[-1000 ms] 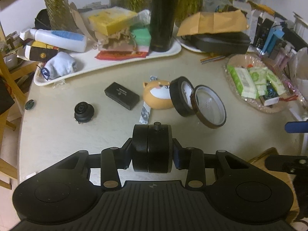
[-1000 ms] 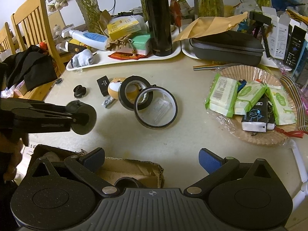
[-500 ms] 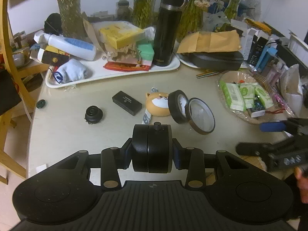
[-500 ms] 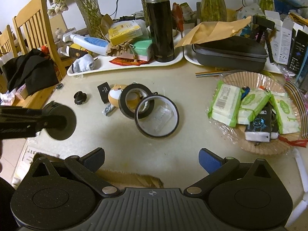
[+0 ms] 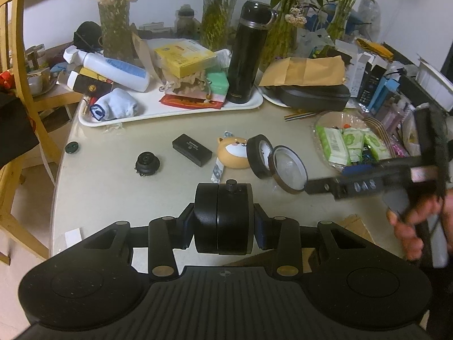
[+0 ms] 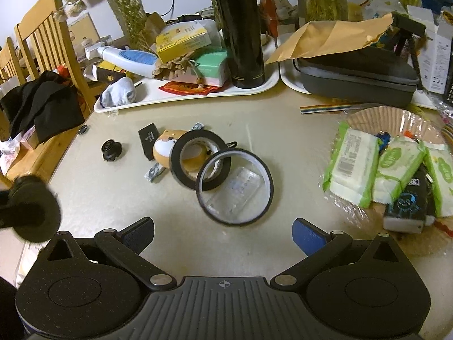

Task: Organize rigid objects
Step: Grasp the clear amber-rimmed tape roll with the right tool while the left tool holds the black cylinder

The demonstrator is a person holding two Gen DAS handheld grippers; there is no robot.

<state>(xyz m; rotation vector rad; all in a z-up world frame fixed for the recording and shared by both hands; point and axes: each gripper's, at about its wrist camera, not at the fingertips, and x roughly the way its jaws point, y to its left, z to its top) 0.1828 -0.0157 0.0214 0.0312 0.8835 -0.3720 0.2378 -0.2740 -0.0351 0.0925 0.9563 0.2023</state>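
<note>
My left gripper (image 5: 223, 228) is shut on a black round two-part disc with a small knob (image 5: 226, 209), held above the table's near edge; the disc also shows at the left of the right wrist view (image 6: 34, 209). My right gripper (image 6: 223, 233) stands open just short of a thin dark tape ring (image 6: 263, 175), nothing between its fingers. The ring leans on a black tape roll (image 6: 177, 158), which leans on an orange dog-face toy (image 6: 165, 143). A clear packet (image 6: 240, 189) lies inside the ring. A small black box (image 6: 148, 138) and a black lens-like knob (image 6: 111, 150) lie left.
A white tray (image 6: 254, 92) at the back carries a tall black flask (image 6: 243, 28), boxes and a bottle. A grey case (image 6: 356, 76) sits back right. A paper-lined basket (image 6: 376, 113) of wipe packs is at right. Wooden chairs (image 6: 53, 42) stand left.
My right gripper moved forward over the table toward the tape ring, leaving the cardboard box behind. My left gripper rose and drew back with the disc still held.
</note>
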